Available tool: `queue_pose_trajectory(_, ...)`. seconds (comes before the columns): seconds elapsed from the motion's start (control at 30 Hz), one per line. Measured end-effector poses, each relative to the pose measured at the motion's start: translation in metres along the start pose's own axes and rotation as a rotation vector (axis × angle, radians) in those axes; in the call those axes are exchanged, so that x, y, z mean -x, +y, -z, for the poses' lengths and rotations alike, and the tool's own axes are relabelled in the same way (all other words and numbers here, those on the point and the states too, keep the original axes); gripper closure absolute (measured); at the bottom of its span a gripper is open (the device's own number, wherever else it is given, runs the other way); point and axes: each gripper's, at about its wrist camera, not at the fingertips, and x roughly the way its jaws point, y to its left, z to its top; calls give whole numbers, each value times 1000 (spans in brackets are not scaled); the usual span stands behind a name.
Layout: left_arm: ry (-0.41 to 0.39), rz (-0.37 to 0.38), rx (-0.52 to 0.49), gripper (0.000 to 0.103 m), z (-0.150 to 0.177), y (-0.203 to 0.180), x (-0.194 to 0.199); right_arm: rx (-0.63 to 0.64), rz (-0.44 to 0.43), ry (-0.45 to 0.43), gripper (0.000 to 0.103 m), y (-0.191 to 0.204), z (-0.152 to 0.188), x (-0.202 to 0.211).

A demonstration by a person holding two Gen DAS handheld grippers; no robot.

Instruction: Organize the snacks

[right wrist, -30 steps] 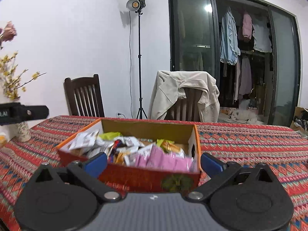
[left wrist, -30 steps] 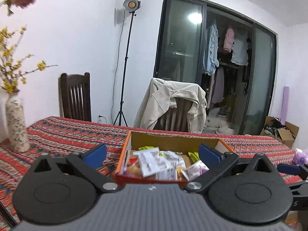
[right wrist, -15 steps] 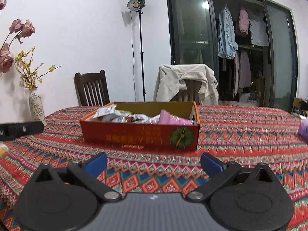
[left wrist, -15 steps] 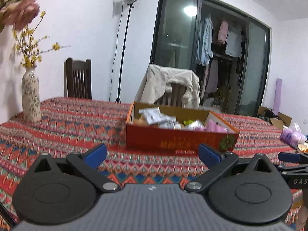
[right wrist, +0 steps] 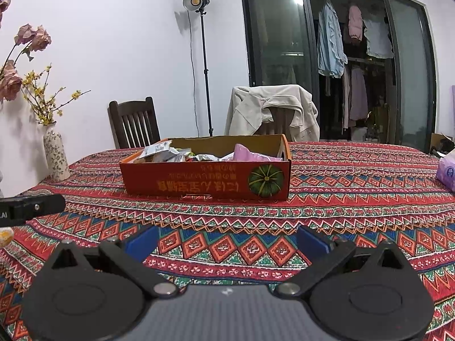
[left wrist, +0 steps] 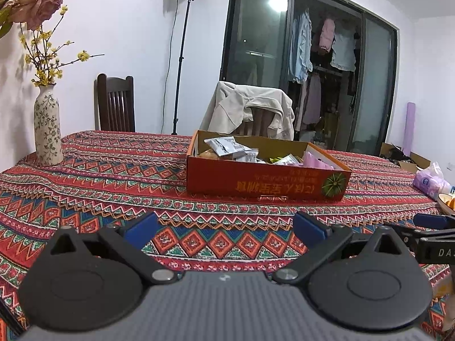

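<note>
Both the left gripper (left wrist: 224, 228) and right gripper (right wrist: 226, 241) gape empty above the patterned worktop (right wrist: 355, 199); ahead sits an orange cardboard box (right wrist: 207, 182) of snack packets (left wrist: 230, 149), possibly biscuits.

- Left gripper (left wrist: 224, 227) was spread wide open, blue pads (left wrist: 141, 226) far apart, nothing between the fingers.
- Right gripper (right wrist: 226, 238) looked the same: fingers splayed, empty gap, blue pads (right wrist: 312, 240) facing each other, level and pointing forward.
</note>
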Motion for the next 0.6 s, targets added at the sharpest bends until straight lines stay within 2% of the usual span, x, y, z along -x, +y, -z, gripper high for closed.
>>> queue_pose_trajectory(0.6, 16, 13, -8, 0, 4, -3, -3, -5, 1, 11, 0, 1, 4, -1)
